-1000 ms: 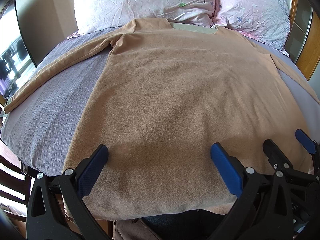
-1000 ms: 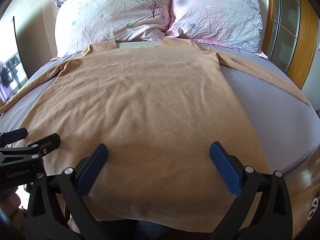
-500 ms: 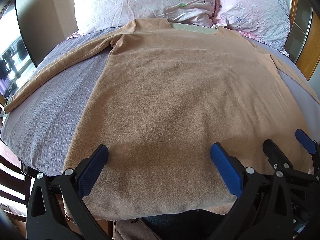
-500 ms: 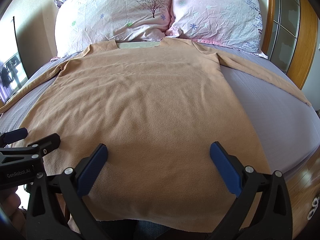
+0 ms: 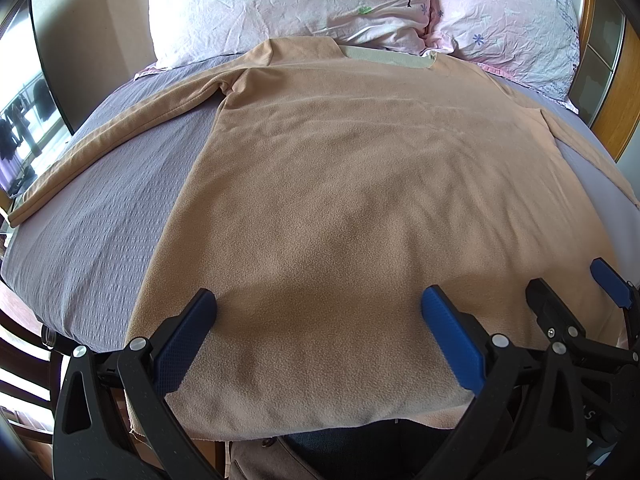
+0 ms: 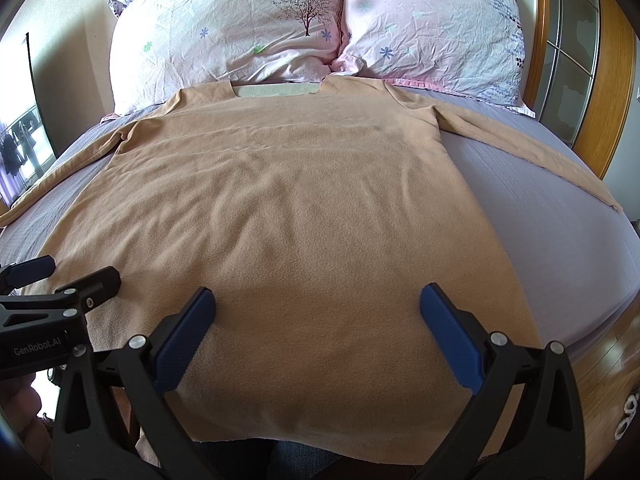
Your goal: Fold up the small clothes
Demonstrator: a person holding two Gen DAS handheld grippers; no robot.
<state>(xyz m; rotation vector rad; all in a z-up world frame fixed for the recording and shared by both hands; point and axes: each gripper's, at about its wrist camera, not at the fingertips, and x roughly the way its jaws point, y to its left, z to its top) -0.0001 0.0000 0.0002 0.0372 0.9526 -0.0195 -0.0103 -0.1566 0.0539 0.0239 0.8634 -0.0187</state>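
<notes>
A tan long-sleeved fleece top [image 5: 352,184] lies flat on the bed, neck toward the pillows, both sleeves spread out to the sides; it also fills the right wrist view [image 6: 296,216]. My left gripper [image 5: 318,300] is open and empty, hovering over the hem near the left of the top. My right gripper [image 6: 318,300] is open and empty over the hem further right. Each gripper shows at the edge of the other's view: the right one [image 5: 572,284] and the left one [image 6: 72,272].
The top lies on a grey-lilac bedsheet [image 5: 92,216], which also shows in the right wrist view [image 6: 560,216]. Two pink floral pillows [image 6: 248,40] lean at the head. A wooden headboard frame [image 6: 612,92] stands at the right. Wooden floor [image 6: 608,384] shows past the bed's edge.
</notes>
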